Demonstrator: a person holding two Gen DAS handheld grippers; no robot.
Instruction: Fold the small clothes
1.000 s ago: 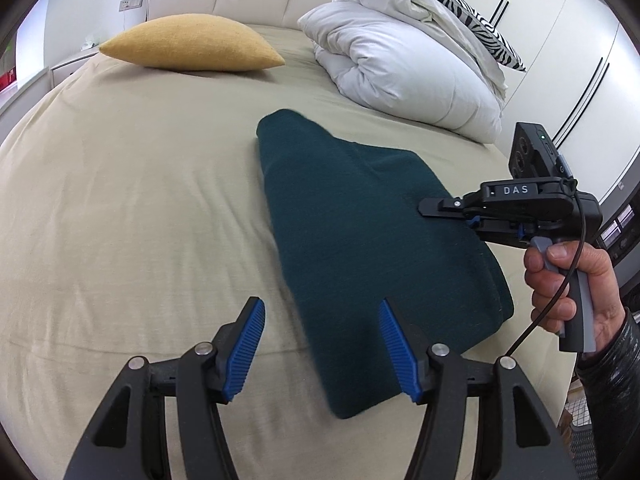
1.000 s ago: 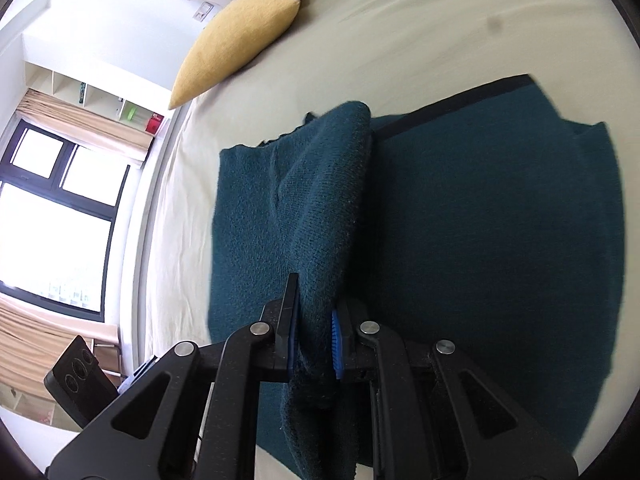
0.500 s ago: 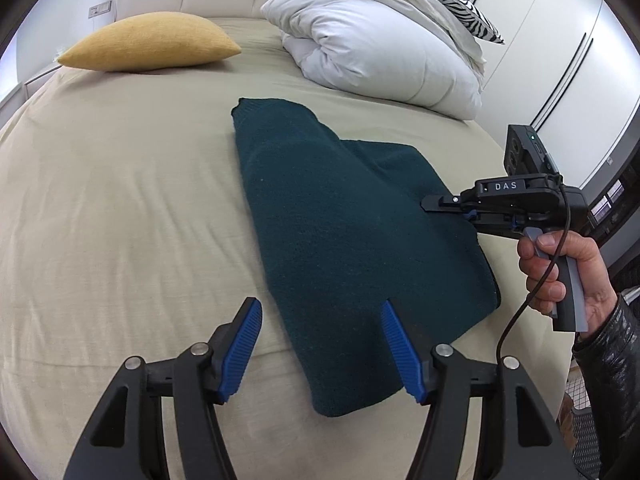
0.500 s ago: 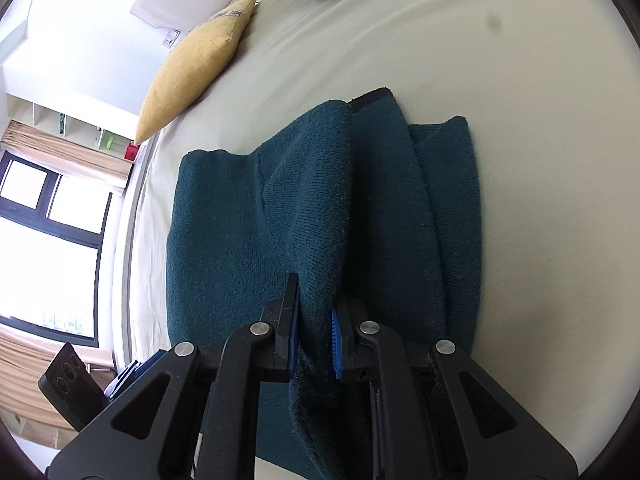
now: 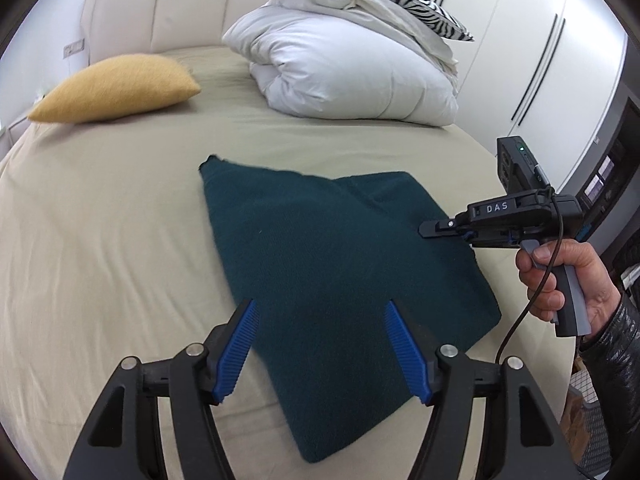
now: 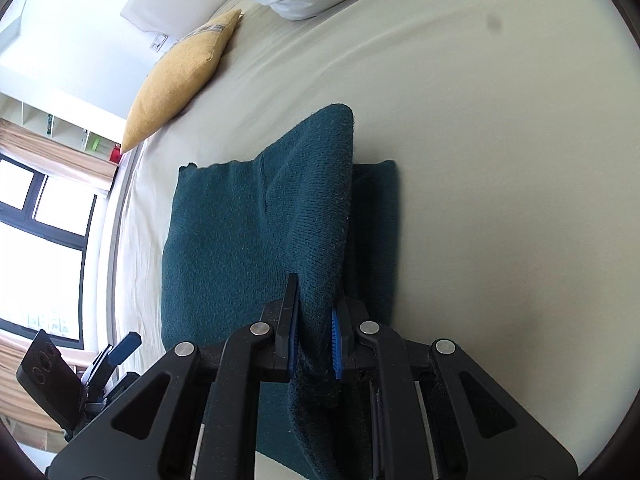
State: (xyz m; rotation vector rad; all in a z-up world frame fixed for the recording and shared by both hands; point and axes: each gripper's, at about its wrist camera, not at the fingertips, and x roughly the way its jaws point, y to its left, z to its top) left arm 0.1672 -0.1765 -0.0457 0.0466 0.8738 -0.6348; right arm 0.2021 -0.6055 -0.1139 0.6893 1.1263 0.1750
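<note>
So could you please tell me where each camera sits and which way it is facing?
Left wrist: on the left tool, open, facing across the bed toward the headboard; shows the right hand.
Right wrist: on the right tool, shut on the teal garment, facing the window.
Shared: garment, yellow pillow, white duvet.

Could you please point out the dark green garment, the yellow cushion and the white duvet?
dark green garment [image 5: 320,256], left wrist view, middle of folded top.
yellow cushion [image 5: 116,86], left wrist view, its centre.
white duvet [image 5: 352,76], left wrist view, front bulge.
</note>
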